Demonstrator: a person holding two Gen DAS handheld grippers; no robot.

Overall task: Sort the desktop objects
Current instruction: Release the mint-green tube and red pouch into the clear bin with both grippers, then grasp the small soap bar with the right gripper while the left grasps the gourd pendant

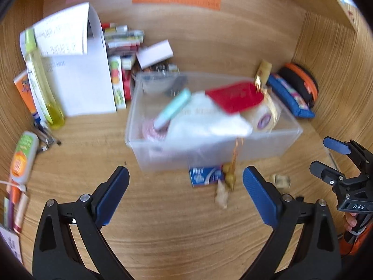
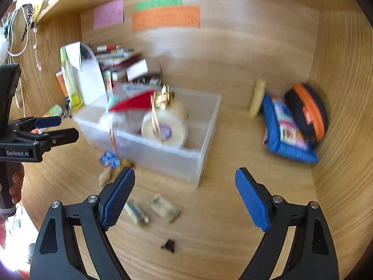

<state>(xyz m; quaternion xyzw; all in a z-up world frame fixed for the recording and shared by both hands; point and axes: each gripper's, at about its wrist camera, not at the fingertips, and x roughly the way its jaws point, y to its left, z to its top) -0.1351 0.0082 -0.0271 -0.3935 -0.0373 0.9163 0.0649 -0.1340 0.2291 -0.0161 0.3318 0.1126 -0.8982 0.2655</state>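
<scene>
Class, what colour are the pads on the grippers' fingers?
Blue, on both; the right gripper shows it best, in the right wrist view.

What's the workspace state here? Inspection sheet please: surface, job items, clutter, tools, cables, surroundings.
Surface: wooden desk top, bare in front of both tools.
Job's things: clear plastic bin holding a red flat pouch, a round cream tape roll and a mint-green slim case; small wrapped pieces lie loose in front of it.
Clutter: blue patterned pouch, black and orange zip case, white paper sheets, yellow liquid bottle.
Grippers: left tool open, empty; right tool open, empty.
Cables: white cords hanging at far left.
Surroundings: wooden back wall with pink, green and orange notes.
</scene>
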